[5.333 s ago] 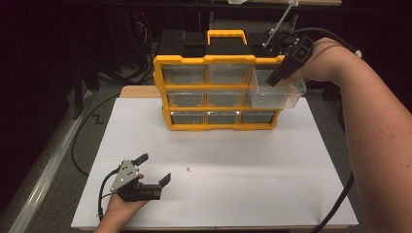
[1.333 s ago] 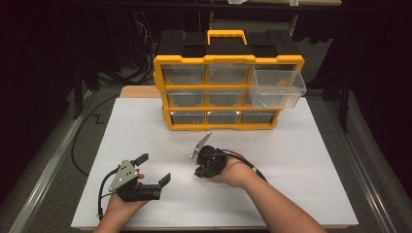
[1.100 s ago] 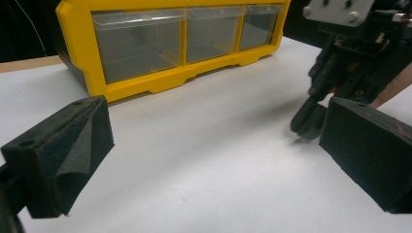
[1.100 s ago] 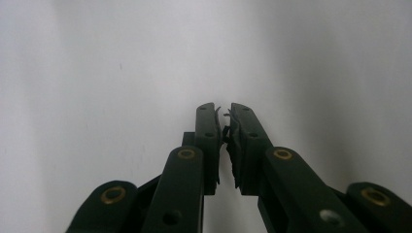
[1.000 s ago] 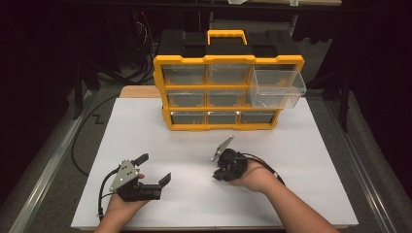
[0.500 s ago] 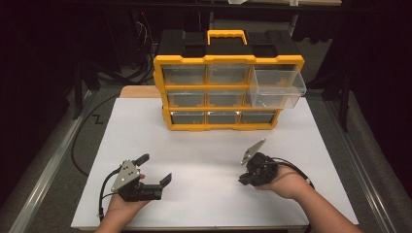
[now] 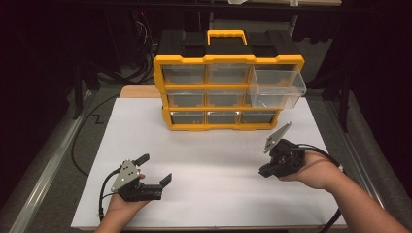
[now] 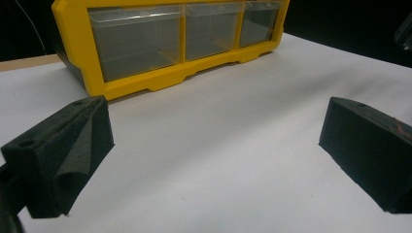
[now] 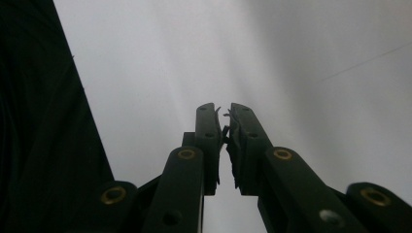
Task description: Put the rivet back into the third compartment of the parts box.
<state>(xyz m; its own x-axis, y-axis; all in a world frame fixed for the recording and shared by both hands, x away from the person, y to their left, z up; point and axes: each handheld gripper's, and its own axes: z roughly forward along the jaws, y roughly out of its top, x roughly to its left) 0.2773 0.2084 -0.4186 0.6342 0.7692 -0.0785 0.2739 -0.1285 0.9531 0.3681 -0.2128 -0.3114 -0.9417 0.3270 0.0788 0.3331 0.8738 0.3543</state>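
A: What has changed in the last second or so?

B: The right gripper (image 7: 266,171) has moved from the middle of the white sheet (image 7: 218,150) out to the right, a little higher than before. The left gripper (image 7: 154,169) has kept its place at the near left.

A: And the jaws?

B: The right ones are pressed together; the right gripper view shows nothing obvious between them, though a tiny thing could not be ruled out. The left ones stand spread wide and empty over the sheet.

A: What does that mean for the work?

B: Likely the right hand is heading back toward the open drawer (image 7: 277,88), which has stood pulled out all along.

A: How does the drawer look?

B: Clear plastic, sticking out of the top right slot of the yellow cabinet (image 7: 228,92) at the far side of the sheet. Whether anything lies in it cannot be told. The other drawers sit flush.
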